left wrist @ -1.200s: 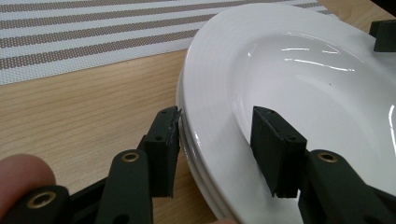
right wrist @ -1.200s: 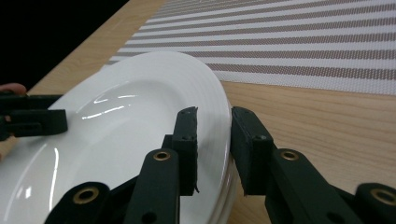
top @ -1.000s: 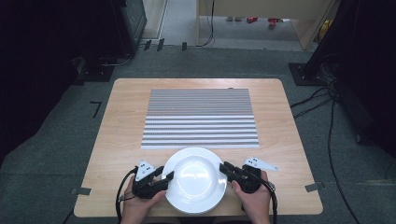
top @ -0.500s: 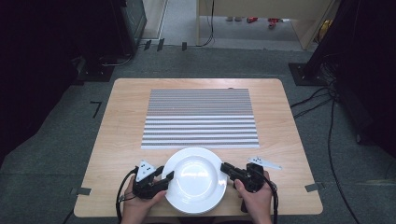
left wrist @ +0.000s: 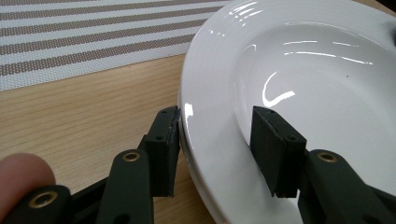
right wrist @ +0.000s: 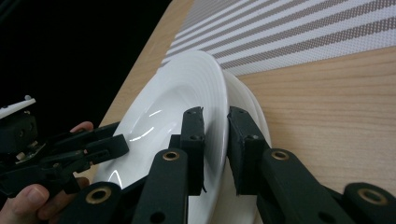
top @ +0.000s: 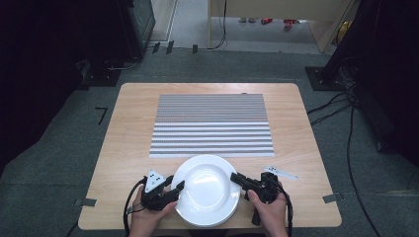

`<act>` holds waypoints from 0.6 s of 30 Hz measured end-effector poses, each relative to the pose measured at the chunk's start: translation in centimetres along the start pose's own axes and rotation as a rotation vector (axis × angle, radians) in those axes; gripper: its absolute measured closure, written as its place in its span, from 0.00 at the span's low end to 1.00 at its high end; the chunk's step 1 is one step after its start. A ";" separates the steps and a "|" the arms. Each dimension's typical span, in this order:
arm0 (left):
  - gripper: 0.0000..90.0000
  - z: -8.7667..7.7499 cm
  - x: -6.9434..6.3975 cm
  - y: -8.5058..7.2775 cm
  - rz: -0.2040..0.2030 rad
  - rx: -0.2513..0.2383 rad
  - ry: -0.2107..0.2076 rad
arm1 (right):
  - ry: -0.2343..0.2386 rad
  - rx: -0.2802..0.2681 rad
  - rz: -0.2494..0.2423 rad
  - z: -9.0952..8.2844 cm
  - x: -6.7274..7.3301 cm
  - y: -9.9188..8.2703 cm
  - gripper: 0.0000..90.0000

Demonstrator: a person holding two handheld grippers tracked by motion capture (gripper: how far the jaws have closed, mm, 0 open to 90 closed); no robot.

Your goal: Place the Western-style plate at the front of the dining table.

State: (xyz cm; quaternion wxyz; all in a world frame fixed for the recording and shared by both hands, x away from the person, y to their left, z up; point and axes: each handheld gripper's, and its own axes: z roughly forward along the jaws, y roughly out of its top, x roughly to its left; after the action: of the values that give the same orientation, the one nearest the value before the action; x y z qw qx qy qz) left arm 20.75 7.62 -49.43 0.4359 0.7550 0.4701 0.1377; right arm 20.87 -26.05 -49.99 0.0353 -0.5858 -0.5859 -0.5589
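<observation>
Looks like the person is about to lift the white plate [top: 207,190] off the near edge of the bench [top: 128,128], one pair of tongs on each side. To do this well, the left tongs [top: 179,188] probably need a firmer bite first. In the left gripper view one jaw sits against the outside of the rim and the other is over the inner slope, with a fair gap between them, and it's hard to tell if they're pressing at all. A glazed rim will likely slip, so both sides should squeeze evenly and come up together, keeping it level.

Heads up: the right gripper view shows a second plate [right wrist: 245,100] nested right underneath, so the lift should be slow in case the lower one sticks and tags along.

As for where things are, the plate lies just in front of the striped placemat [top: 212,123], between the two hands. The left tongs straddle its left rim, and the right tongs [top: 236,177] have just been closing and are clamped on the right rim of the upper plate, one jaw above and one tucked below
</observation>
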 end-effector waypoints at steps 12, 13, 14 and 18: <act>0.60 -0.1 0.3 0.0 -0.028 -0.004 -0.019 | 0.086 -0.041 -0.076 0.1 0.0 -0.1 0.88; 0.61 -0.1 0.3 0.0 -0.030 -0.010 -0.017 | 0.094 -0.042 -0.082 0.2 0.0 -0.1 0.88; 0.61 -0.2 0.3 0.1 -0.030 -0.013 -0.016 | 0.102 -0.047 -0.096 0.2 0.0 -0.2 0.88; 0.63 -0.3 0.4 0.1 -0.050 -0.021 -0.026 | 0.112 -0.057 -0.131 0.3 0.0 -0.2 0.88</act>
State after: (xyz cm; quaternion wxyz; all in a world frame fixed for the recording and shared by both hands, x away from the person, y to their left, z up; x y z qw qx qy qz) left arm 20.81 8.15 -49.27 0.4531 0.7403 0.4815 0.1217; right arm 20.89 -25.75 -50.22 0.0148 -0.5147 -0.6038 -0.6085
